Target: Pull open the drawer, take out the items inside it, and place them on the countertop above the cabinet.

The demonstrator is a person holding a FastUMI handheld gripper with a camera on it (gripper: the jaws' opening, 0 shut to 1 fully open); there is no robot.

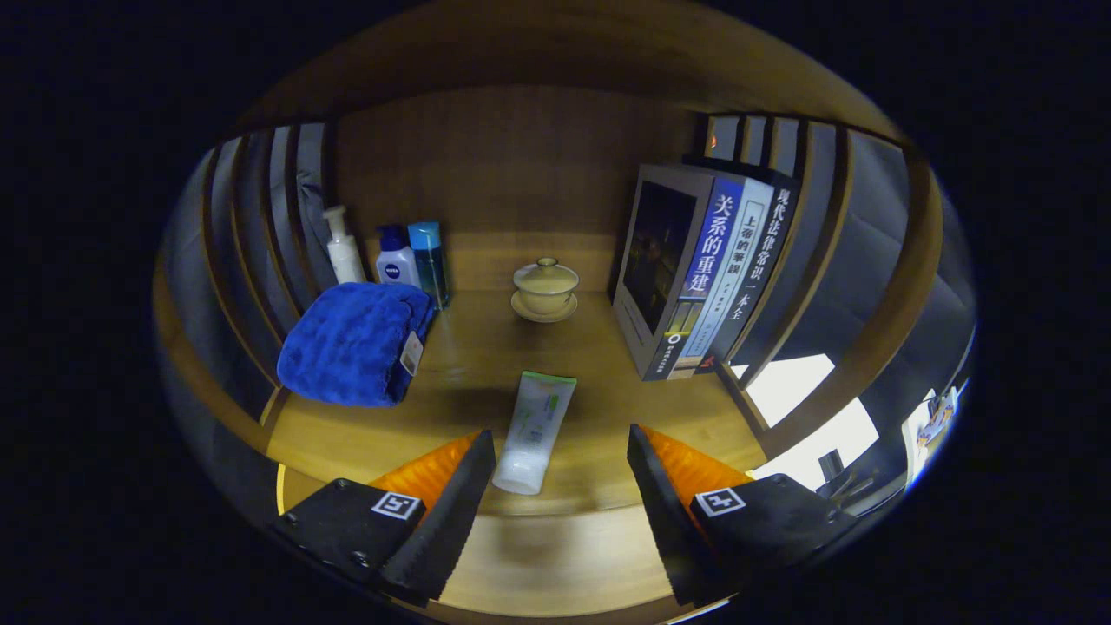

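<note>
One tube lies flat on the countertop, between the spread fingers of the gripper, nearer the left one; neither touches it. A careless sweep could nudge it off the front edge or toward the lidded cup beyond. The drawer sits below the fingers, so what remains inside is probably unknowable from here.

Plush cloth towel on smooth, seemingly wooden countertop.

White tube with green band, blue towel, cream lidded cup.
</note>
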